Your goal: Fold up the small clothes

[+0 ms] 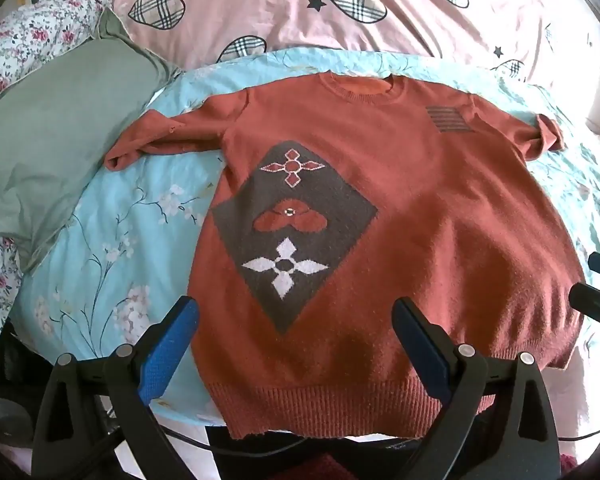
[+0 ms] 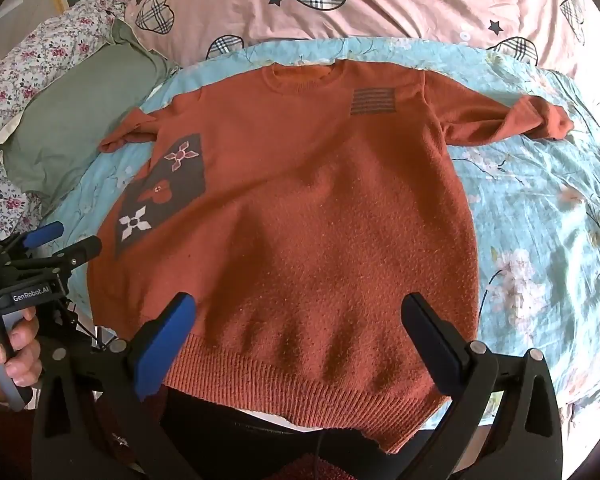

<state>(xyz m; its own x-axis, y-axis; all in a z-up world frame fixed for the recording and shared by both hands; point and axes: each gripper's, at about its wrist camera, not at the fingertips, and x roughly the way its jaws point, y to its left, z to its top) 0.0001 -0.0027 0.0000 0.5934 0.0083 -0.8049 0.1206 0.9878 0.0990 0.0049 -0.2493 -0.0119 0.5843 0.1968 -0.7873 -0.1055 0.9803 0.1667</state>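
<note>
A small rust-orange knit sweater [image 1: 400, 208] lies flat, front up, on a light blue floral sheet [image 1: 112, 240], neck away from me, both sleeves spread out sideways. It bears a dark diamond with flower motifs [image 1: 288, 232] and a striped chest patch [image 1: 450, 119]. My left gripper [image 1: 296, 312] is open and empty, held above the lower hem at the sweater's left half. My right gripper [image 2: 300, 308] is open and empty above the hem of the sweater [image 2: 300, 208] at its right half. The left gripper also shows in the right wrist view [image 2: 62, 240], at the left edge.
A green pillow [image 1: 60, 136] lies left of the sweater, touching the left sleeve end. A pink duvet with plaid hearts [image 1: 340, 4] lies behind. A floral quilt [image 1: 16, 48] is at the far left. The bed's near edge runs under the hem.
</note>
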